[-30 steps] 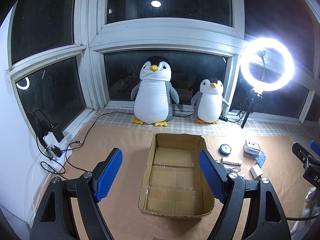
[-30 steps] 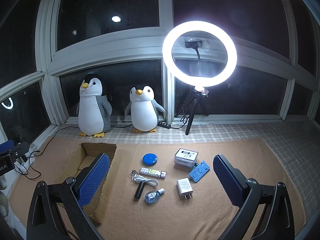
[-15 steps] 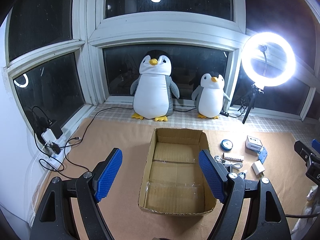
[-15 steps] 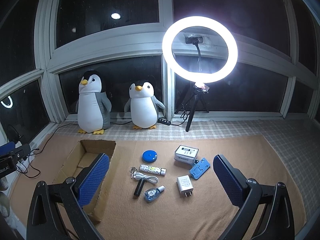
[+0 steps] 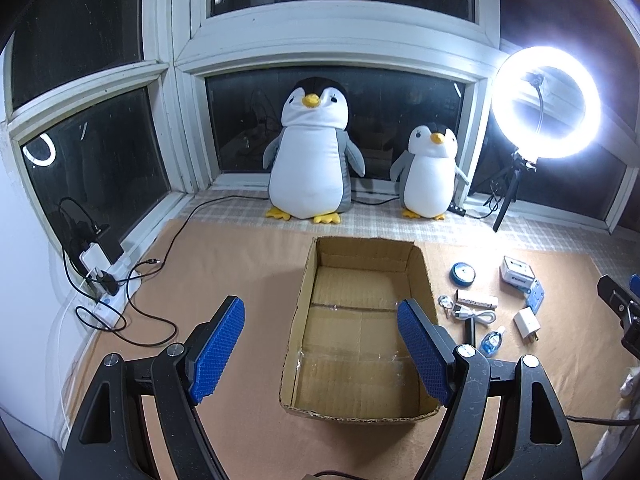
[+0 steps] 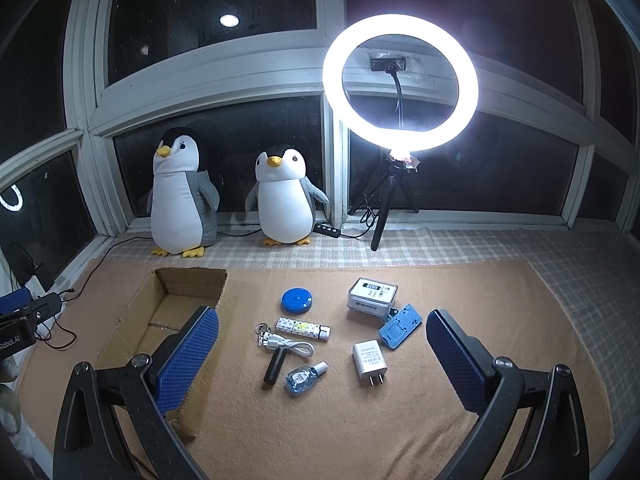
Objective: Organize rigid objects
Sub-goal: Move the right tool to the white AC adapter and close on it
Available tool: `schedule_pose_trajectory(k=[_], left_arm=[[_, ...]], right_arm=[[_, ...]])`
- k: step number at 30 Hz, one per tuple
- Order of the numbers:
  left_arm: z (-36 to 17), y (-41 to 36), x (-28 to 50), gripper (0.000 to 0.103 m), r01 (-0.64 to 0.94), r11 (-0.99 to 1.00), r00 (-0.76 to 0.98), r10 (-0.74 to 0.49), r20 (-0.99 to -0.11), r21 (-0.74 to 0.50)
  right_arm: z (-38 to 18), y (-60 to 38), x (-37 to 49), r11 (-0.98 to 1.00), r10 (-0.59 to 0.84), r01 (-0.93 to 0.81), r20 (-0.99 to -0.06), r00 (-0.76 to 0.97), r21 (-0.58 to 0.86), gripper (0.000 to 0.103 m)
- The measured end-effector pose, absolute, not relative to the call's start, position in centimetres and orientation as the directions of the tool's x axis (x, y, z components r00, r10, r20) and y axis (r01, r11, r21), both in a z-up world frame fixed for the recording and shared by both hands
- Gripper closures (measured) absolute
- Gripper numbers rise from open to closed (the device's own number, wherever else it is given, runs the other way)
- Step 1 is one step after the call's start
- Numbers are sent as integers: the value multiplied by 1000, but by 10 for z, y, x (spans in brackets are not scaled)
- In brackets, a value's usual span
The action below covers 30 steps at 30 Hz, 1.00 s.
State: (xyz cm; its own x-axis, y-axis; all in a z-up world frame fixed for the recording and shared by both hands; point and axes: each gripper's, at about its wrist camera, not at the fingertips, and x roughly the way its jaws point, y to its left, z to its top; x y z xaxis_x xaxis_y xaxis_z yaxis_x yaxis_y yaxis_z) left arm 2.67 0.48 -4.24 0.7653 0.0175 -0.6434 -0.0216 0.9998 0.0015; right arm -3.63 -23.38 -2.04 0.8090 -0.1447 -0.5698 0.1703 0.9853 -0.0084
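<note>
Cardboard box [image 5: 360, 332] lies open on the tan mat, with the left tongs [image 5: 320, 354] spread wide, holding nothing, above its near rim; bare mat stretches left toward the cables [image 5: 132, 304].

Right view: the right tongs [image 6: 322, 358] gape empty over the small items: blue disc [image 6: 297, 301], white charger [image 6: 370, 362], black cylinder [image 6: 274, 368]. Open mat lies rightward.
</note>
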Motion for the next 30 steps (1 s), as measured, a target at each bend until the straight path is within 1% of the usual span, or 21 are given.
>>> schedule_pose_trajectory(k=[6,11,16,25,30], left_arm=[[-62,10,37,21,-26,999,728,32,-685,19],[-90,19,54,21,-32,999,666,46,-744,33],[-125,33,71,22,-31,999,589,35,-807,20],[-166,53,91,22,-59,998,488,36,-872,9],[-185,56,102,28,-60,998,437,18,-899,-9]], right_arm=[[-33,-243,-27,984,-138,178,-611,779,5,0],[-49,-256,-23,979,-154,205,-646,748,5,0],[-65,-270,-19,974,-158,227,-680,716,13,0],[-96,-303,-10,967,-146,254,-751,644,29,0],[-112,-327,-6,956,-153,290,-785,600,36,0]])
